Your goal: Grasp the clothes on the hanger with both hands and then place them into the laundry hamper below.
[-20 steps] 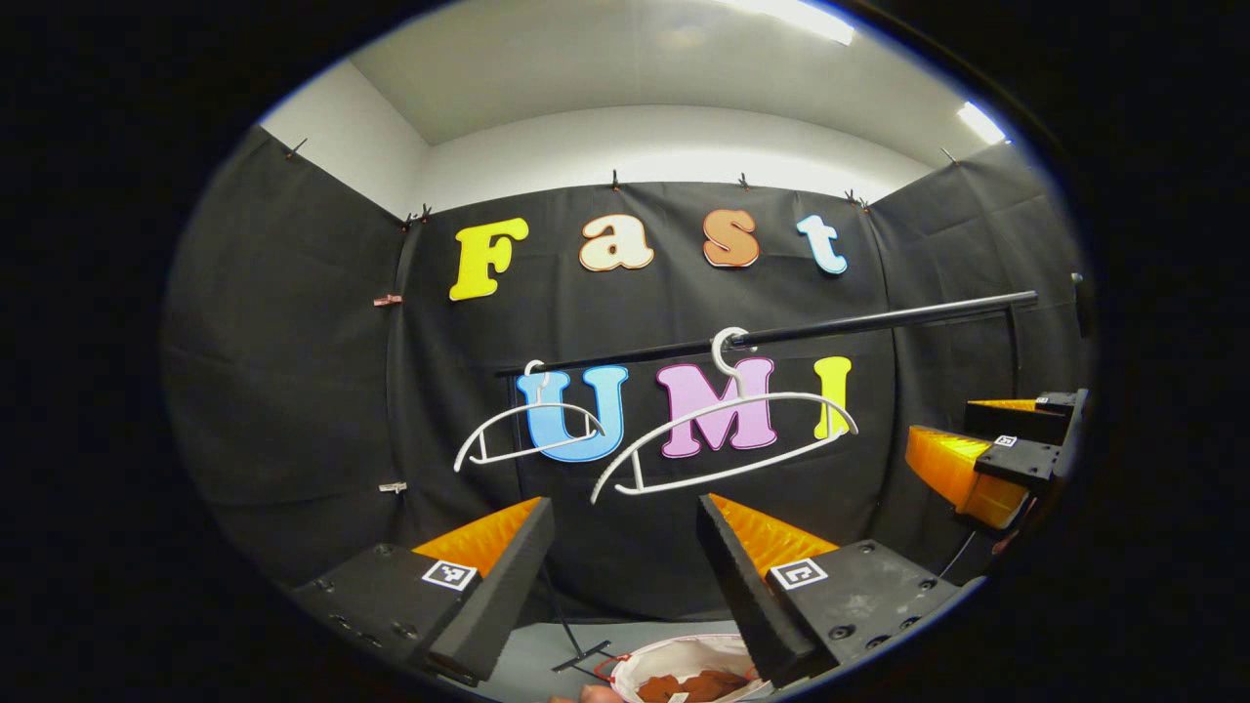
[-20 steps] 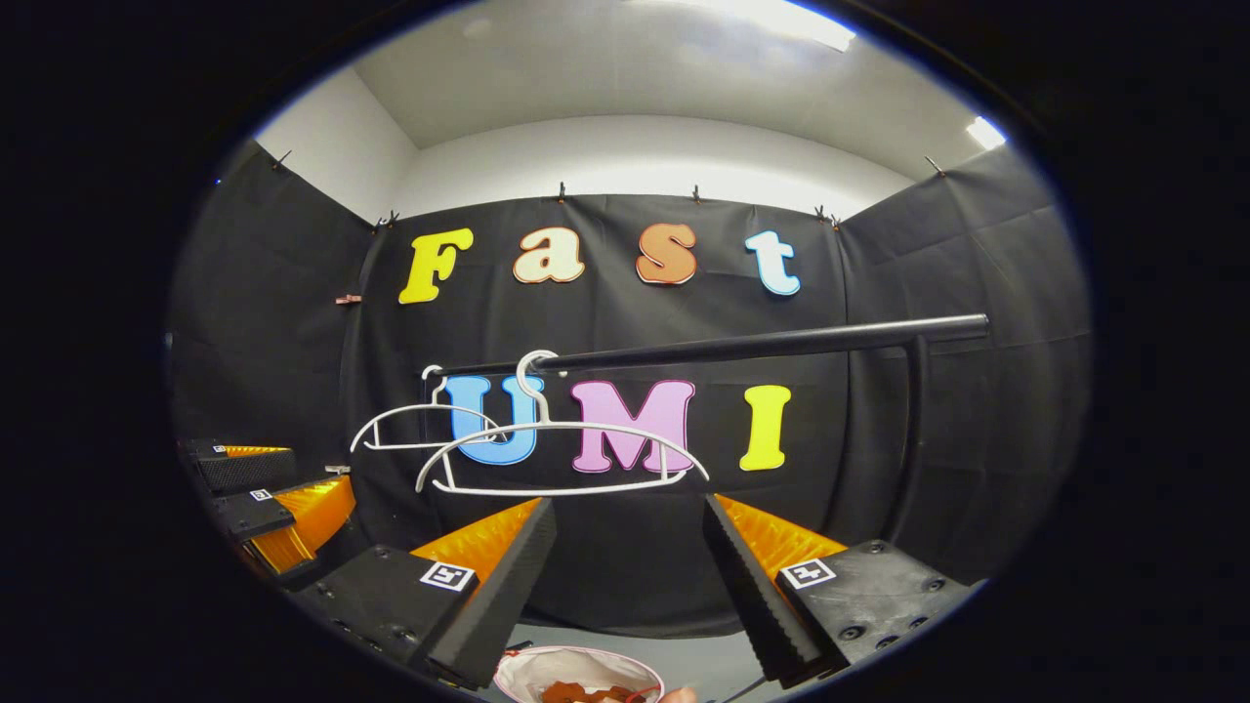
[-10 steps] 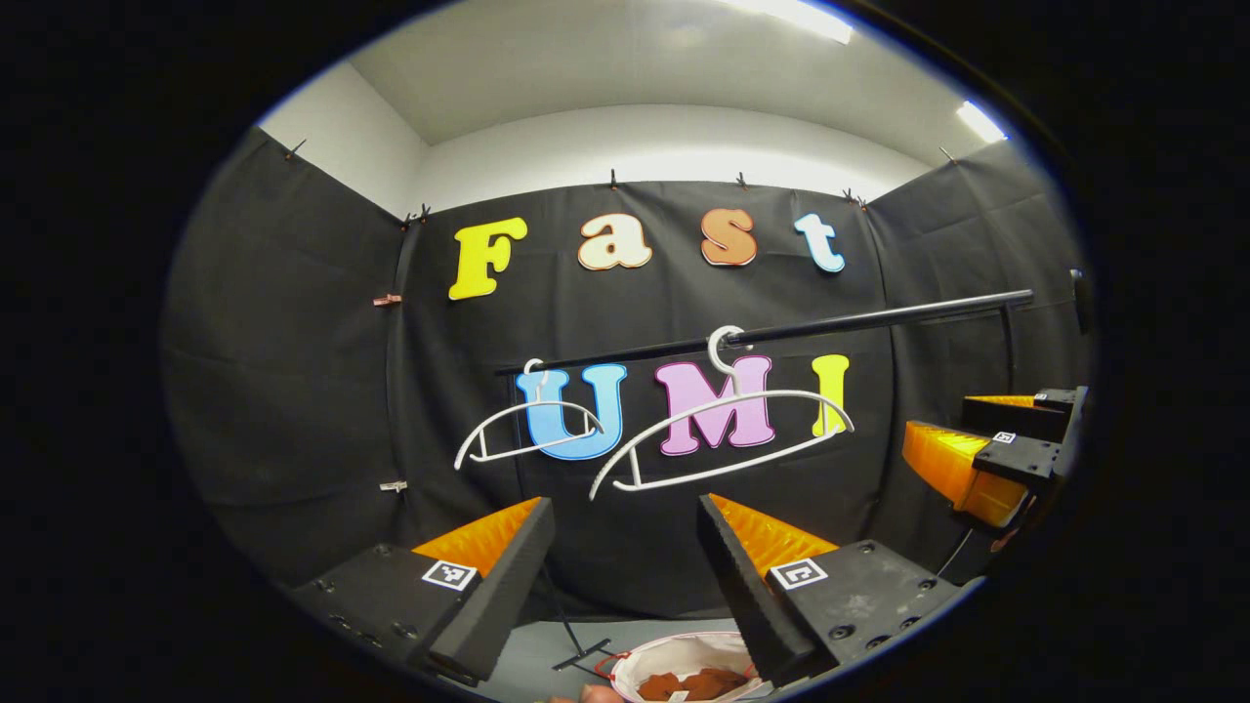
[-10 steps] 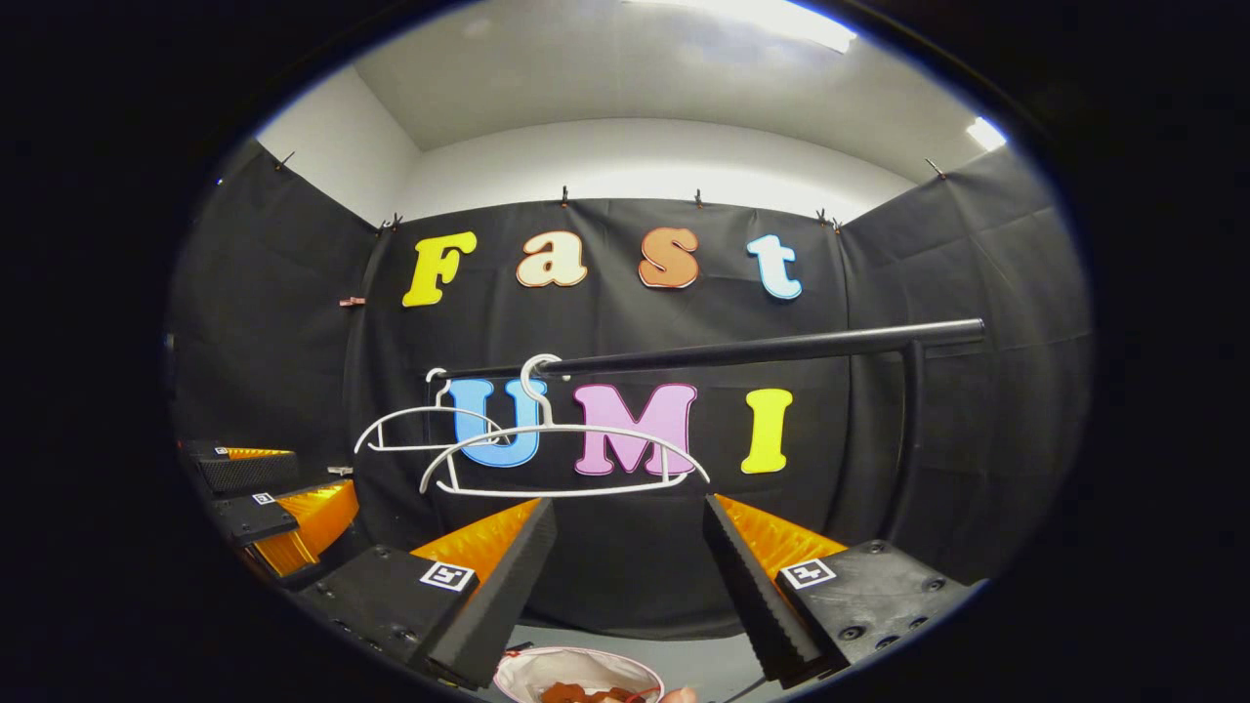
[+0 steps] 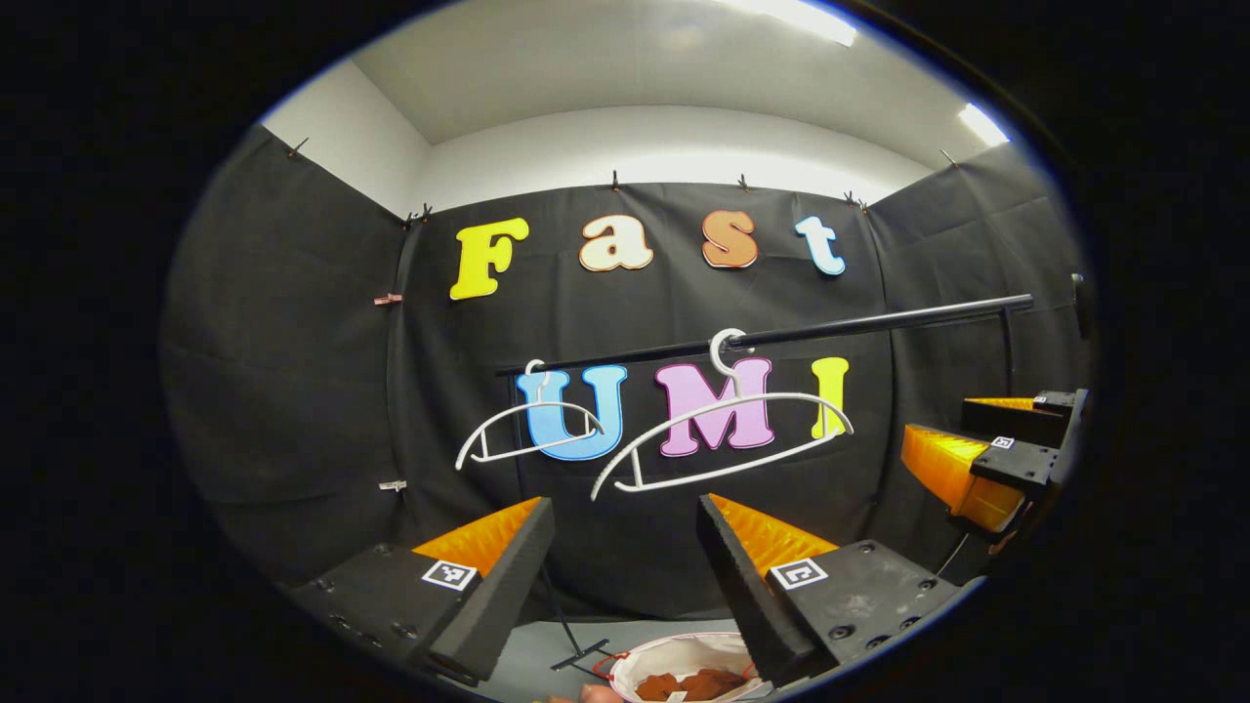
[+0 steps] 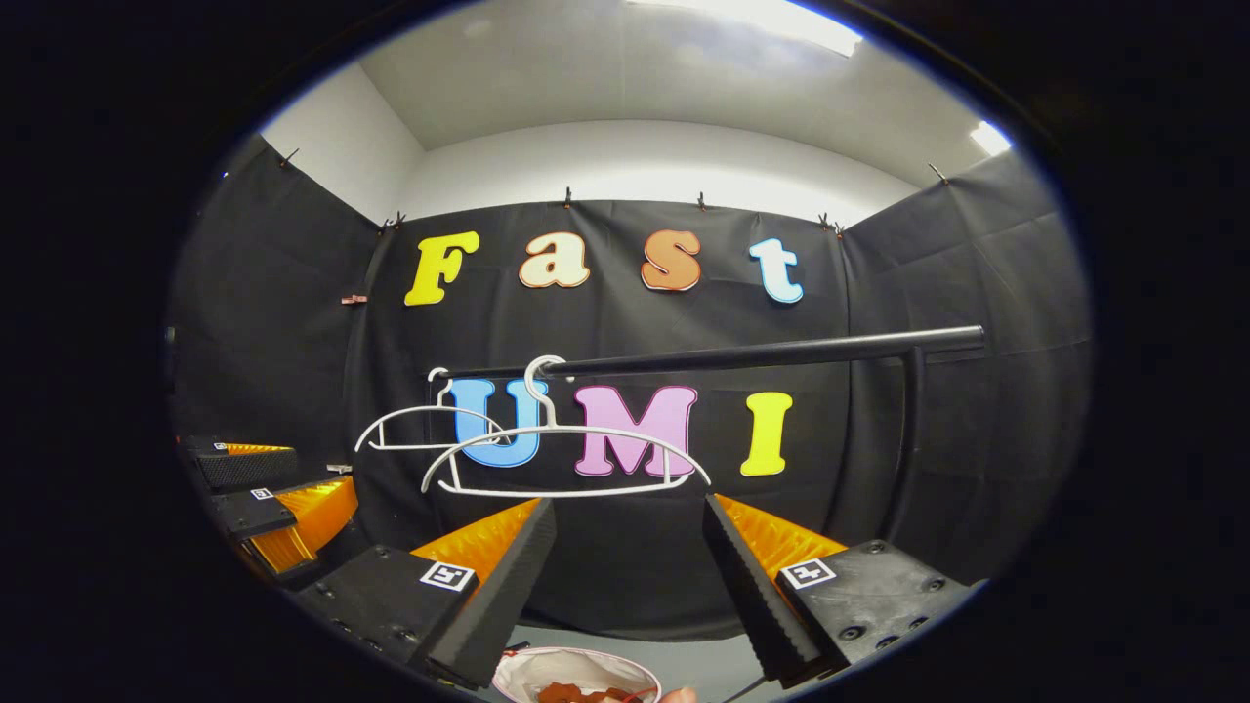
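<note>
Two bare white hangers hang from a black rail (image 5: 879, 323) (image 6: 762, 352): a nearer one (image 5: 723, 444) (image 6: 566, 459) and a farther one (image 5: 527, 430) (image 6: 410, 430). Below sits a white laundry hamper (image 5: 684, 649) (image 6: 576, 669) with brown-orange clothes (image 5: 688, 685) (image 6: 576, 693) inside. My left gripper (image 5: 625, 517) is open with nothing between its fingers, under the nearer hanger. My right gripper (image 6: 630, 517) is open too and holds nothing. In the left gripper view the right gripper (image 5: 986, 459) shows at the far right; in the right gripper view the left gripper (image 6: 264, 488) shows at the far left.
The rail's black upright post (image 6: 913, 430) stands at the right. A grey floor (image 5: 547, 649) lies beside the hamper, with a black stand foot (image 5: 576, 652) on it. Black cloth walls close in on three sides.
</note>
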